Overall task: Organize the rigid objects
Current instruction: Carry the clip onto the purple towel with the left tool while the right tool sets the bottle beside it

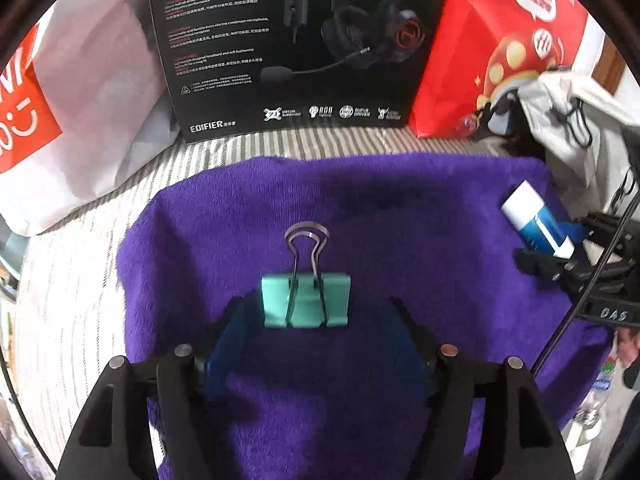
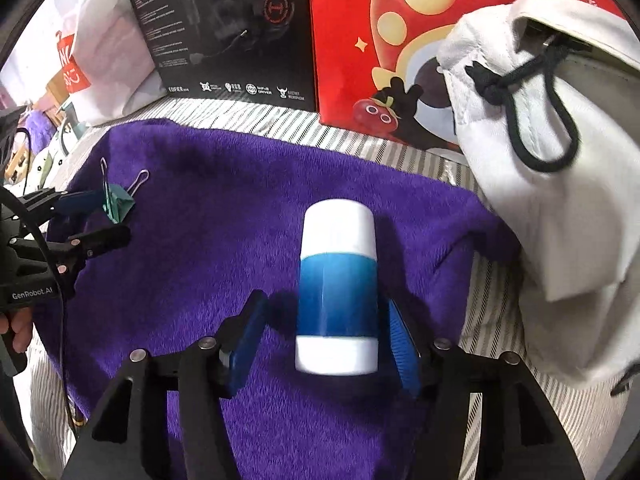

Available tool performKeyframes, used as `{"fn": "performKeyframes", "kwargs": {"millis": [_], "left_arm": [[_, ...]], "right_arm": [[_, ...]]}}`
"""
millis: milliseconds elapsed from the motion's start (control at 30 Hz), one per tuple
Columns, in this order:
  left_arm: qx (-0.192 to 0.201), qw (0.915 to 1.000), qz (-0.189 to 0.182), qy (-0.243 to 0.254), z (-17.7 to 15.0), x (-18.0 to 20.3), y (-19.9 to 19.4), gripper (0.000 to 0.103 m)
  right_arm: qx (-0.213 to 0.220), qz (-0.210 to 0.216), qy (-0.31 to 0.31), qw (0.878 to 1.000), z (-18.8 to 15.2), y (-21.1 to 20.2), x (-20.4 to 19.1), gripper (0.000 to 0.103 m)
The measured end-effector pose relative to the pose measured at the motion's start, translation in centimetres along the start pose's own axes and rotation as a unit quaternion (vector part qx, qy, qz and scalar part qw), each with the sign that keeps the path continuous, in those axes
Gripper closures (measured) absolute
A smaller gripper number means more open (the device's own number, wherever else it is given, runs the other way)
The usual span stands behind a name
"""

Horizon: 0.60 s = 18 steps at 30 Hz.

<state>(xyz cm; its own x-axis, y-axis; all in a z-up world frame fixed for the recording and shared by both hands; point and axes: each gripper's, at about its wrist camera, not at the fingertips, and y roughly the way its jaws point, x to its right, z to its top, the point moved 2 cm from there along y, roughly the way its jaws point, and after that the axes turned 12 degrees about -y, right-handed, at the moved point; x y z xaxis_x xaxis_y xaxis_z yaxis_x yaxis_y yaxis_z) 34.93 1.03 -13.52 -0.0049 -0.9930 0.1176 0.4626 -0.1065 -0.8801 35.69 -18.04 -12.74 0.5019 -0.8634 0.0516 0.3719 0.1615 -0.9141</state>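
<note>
On a purple towel (image 1: pixel 360 208) spread over striped bedding (image 1: pixel 72 272), the left gripper (image 1: pixel 316 320) has its 2 blue-padded fingers spread wide. A green binder clip (image 1: pixel 306 300) sits between the tips, close to the left finger, with a clear gap on the other side; whether it touches that finger cannot be told. Its wire handles point away from the camera.

The right gripper (image 2: pixel 326 332) is also spread open around a blue and white tube (image 2: pixel 338 288), which lies lengthwise between the fingers. The tube is near the right finger and apart from the left one; contact cannot be told.

Behind the towel stand a black headphone box (image 1: pixel 288 40) and a red gift box (image 1: pixel 500 48), side by side and blocking the far edge. A white plastic bag (image 1: pixel 92 92) crowds the left side. A white drawstring bag (image 2: pixel 552 152) with a black cord lies just beside the towel's right edge, close to the tube.
</note>
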Motion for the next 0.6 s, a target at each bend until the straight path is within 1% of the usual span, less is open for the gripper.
{"fn": "performKeyframes", "kwargs": {"millis": [67,167,267,300,400,467,533,600], "left_arm": [[-0.002,1.0,0.004,-0.004,-0.4,-0.1,-0.3,0.034],[-0.006,0.9995,-0.007,-0.031,-1.1,-0.9,-1.5,0.034],[0.004,0.9988,-0.023,-0.044,-1.9,-1.6,-3.7,0.034],[0.014,0.9983,-0.028,-0.05,-2.2,-2.1,-5.2,0.034],[0.032,0.9976,-0.028,-0.056,-3.2,-2.4,-8.1,0.034],[0.046,0.9973,-0.021,-0.054,-4.5,-2.5,-10.2,0.034],[0.052,0.9965,-0.017,-0.064,-6.1,-2.8,-11.5,0.034],[0.051,0.9957,-0.024,-0.073,-7.8,-3.7,-12.9,0.034]], "right_arm": [[0.0,-0.004,0.009,1.0,-0.4,-0.8,0.0,0.044],[0.013,-0.005,0.017,1.0,-1.1,-3.0,-0.4,0.044],[0.031,-0.019,0.02,0.999,-2.6,-6.2,-1.0,0.043],[0.036,-0.021,0.022,0.999,-3.1,-7.0,-1.2,0.043],[0.055,-0.026,0.036,0.997,-5.2,-10.0,-2.3,0.042],[0.064,-0.027,0.046,0.997,-6.8,-11.5,-2.6,0.037],[0.074,-0.032,0.057,0.995,-8.6,-12.7,-3.2,0.035],[0.083,-0.029,0.058,0.994,-10.6,-13.7,-3.8,0.035]]}}
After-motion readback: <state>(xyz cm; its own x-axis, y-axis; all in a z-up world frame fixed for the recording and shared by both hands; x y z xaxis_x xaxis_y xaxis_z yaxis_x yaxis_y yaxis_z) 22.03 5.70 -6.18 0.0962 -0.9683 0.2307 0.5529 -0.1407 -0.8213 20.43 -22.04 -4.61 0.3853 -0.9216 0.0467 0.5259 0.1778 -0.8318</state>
